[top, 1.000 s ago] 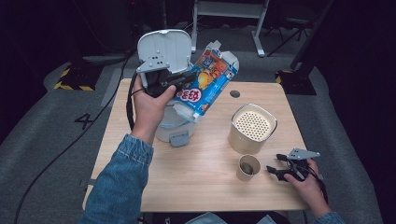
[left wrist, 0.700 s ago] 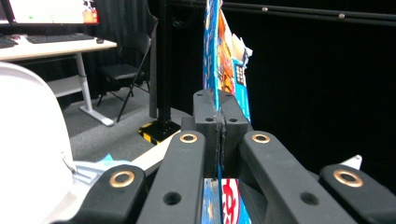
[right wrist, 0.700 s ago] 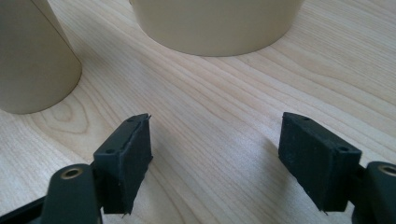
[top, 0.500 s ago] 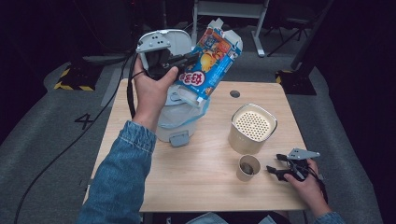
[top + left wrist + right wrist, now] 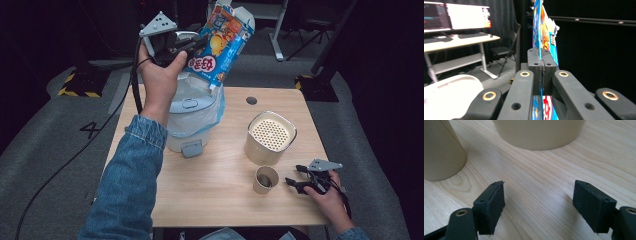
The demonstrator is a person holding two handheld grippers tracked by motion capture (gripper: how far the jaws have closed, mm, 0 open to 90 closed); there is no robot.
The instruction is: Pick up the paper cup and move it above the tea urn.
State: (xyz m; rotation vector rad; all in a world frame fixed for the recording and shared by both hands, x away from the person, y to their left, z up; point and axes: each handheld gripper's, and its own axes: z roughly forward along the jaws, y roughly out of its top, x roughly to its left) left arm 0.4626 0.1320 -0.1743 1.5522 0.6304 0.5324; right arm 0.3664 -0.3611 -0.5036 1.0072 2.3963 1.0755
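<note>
Left tool (image 5: 192,47): we see it clenched on the snack bag (image 5: 222,42), above the white bin (image 5: 192,117).
Right tool (image 5: 295,184): released, resting on the surface (image 5: 220,195) beside the bin's neighbouring cup (image 5: 265,179).

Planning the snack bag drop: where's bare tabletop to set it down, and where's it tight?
Free: the near-left table, bordered by the white bin, the paper cup and the near edge. Also the far-right corner behind the perforated canister. Crowded: canister, cup and right gripper cluster near-right; the left gripper holds the snack bag above the bin.

A torn blue snack bag (image 5: 222,45) is held above a white lidded bin (image 5: 192,117); a perforated beige canister (image 5: 270,137) stands at its three o'clock, a small paper cup (image 5: 265,179) at five.
</note>
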